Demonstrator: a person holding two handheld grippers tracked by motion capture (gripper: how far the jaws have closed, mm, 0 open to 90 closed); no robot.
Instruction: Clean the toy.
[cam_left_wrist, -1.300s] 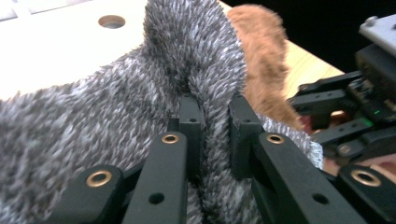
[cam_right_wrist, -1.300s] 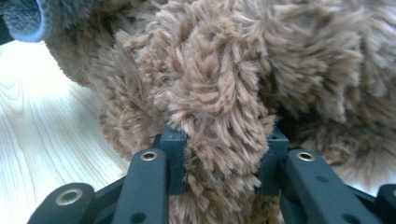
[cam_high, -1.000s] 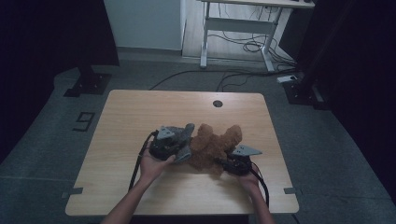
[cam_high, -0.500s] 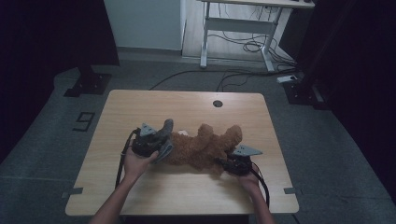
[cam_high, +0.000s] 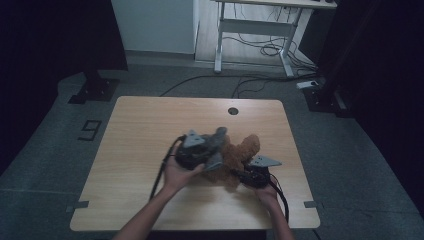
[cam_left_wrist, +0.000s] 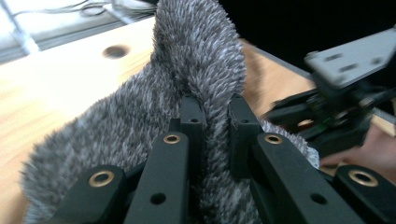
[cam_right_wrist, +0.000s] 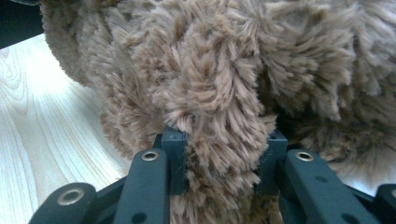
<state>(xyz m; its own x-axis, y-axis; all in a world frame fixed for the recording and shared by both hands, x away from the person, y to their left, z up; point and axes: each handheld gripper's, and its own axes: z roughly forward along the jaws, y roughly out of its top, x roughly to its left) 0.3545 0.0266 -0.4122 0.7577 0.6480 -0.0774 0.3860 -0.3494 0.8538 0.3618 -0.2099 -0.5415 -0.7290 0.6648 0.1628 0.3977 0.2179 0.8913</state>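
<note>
A: We see the left gripper (cam_high: 212, 150) clamped on the furry fabric (cam_high: 235, 155). In the left gripper view the jaws pinch a grey fold of it (cam_left_wrist: 196, 93), pads pressing both sides.

B: Agreed. The right gripper (cam_high: 245, 175) is also holding, jaws closed on a brown tuft (cam_right_wrist: 219, 121) in the right gripper view. Same item, brown on one face, grey on the other, as far as we can tell.

A: Location: fabric is bunched on the table (cam_high: 150, 125), right of centre, between the two grippers. The grey part sits up top by the left gripper.

B: Edges next. We note the fabric is well apart from the far edge and the left edge. It's nearer the right edge and near edge, but not overhanging either.

A: Free room: the whole left half and the far strip of the tabletop are bare wood. The cable hole (cam_high: 233, 110) is near the far edge, apart from the fabric.

B: Off the table, a white desk frame (cam_high: 255, 30) is well behind, with cables on the floor under it. A black stand foot (cam_high: 95, 90) is at far left, off the corner.

A: Containers: we can't log any contents. Hands (cam_high: 177, 175) come in from the near edge, and the gripper cables trail back along the forearms.
</note>
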